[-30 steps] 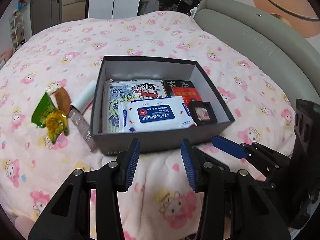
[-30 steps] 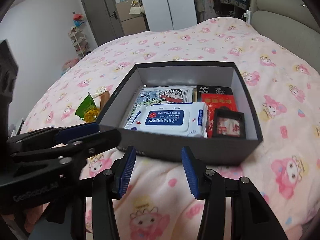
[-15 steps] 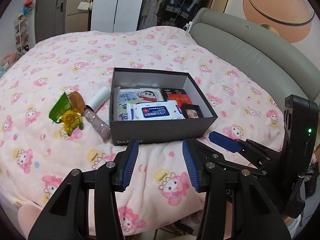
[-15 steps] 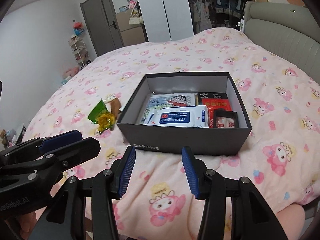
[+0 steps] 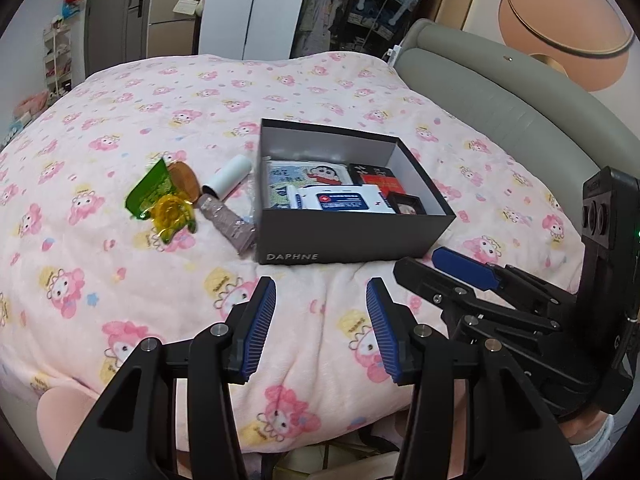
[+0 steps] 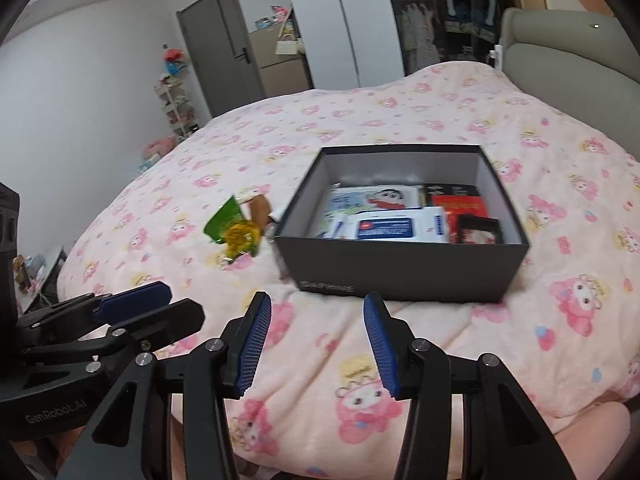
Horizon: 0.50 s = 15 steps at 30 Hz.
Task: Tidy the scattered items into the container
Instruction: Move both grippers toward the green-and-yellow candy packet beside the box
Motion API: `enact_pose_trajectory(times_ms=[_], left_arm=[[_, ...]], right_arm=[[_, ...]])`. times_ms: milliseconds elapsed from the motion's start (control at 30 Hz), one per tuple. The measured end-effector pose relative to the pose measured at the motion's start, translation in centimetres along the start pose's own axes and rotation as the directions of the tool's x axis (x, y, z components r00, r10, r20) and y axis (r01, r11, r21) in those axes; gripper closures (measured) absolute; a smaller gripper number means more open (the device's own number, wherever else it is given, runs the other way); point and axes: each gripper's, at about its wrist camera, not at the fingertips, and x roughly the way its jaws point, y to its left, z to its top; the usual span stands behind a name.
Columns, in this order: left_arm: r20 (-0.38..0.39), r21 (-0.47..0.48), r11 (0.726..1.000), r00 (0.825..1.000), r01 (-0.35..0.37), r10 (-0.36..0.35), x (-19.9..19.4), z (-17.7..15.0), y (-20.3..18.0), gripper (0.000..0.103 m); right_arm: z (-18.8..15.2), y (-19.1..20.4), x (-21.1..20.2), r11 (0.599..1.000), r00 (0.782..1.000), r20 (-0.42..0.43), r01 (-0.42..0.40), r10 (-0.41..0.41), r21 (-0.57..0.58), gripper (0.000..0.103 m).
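Pink fleece printed with cartoon figures covers the bed [image 5: 168, 80], and everything lies on it. Seen from the left wrist camera, going left to right: at about 10 o'clock from the picture's centre sits one green packet [image 5: 150, 190] with one yellow crinkled wrapper [image 5: 172, 214] touching its lower edge, and one brown oval piece [image 5: 185, 180] just behind them. Next comes one white roll [image 5: 228, 178], tilted toward 1 o'clock, and below it one greyish-brown tube [image 5: 228, 224] whose lower end lies just beside the box's left wall; whether it touches I cannot tell. That makes five loose things outside, all left of the box.

The one dark grey box [image 5: 352, 236] sits open near the centre, lettered DAPHNE on its front. Inside I count four things: one cartoon-printed pack [image 5: 308, 174] at the back left, one white wipes pack [image 5: 340, 200] with a blue label in front, one red and black packet [image 5: 378, 180] at the back right, and one small black-framed item [image 5: 408, 204] at the front right.

The left gripper [image 5: 321, 298] at 6 o'clock holds its two blue pads partly apart with nothing between them, only blanket below. The right gripper [image 6: 317, 304], in its own camera, is likewise partly spread and empty, hanging in front of the box's near wall. Each gripper shows in the other's view, side by side, apart.
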Motion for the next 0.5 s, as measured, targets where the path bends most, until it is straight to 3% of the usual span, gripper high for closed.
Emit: enact_pose_trajectory(times_ms=[300,500], left_arm=[[-0.024,-0.123,0.992,1.0,-0.009,0.006,0.7,-3.0,4.6,0.054],[-0.05,-0.197,0.98,0.999,-0.019,0.01,2.4,-4.4,7.6,0.055]], right_arm=[[-2.2,2.6,3.5,0.995,0.991,-0.083,-0.101,0.103,0.027,0.059],[-3.5,3.7,5.4,0.994,0.988,-0.114,-0.107,0.107,0.007,0.059]])
